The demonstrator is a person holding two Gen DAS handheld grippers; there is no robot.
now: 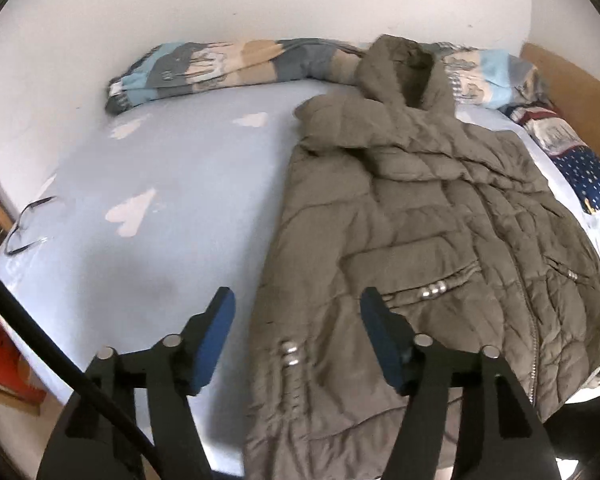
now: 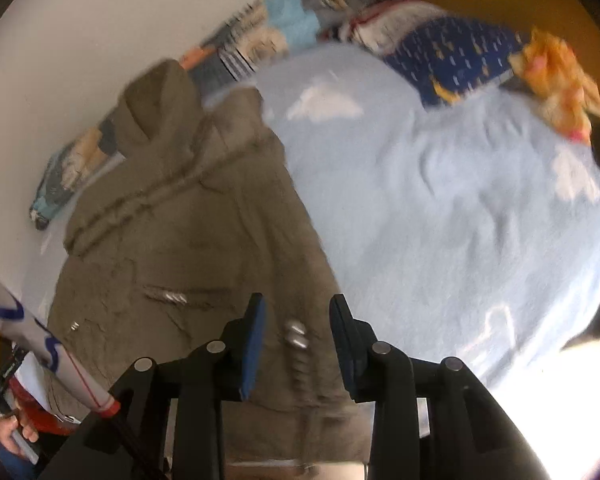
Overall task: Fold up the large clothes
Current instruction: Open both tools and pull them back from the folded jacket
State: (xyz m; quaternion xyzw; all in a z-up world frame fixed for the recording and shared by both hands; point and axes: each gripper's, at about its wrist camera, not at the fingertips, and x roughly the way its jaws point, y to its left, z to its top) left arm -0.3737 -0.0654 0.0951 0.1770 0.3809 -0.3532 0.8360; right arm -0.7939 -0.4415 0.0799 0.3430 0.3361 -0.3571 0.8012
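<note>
L wrist: jacket on blue bedsheet.

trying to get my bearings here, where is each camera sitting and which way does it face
Left wrist: rides on the left tongs, above the near edge of the bed, looking toward the wall; the open blue-padded fingers straddle the left hem of the olive puffer jacket.
Right wrist: rides on the right tongs, tilted, looking along the jacket toward the pillows; its fingers are open over the hem, and a hand shows at lower left.
Shared: the jacket, the blue sheet and the patterned bedding by the wall.
</note>
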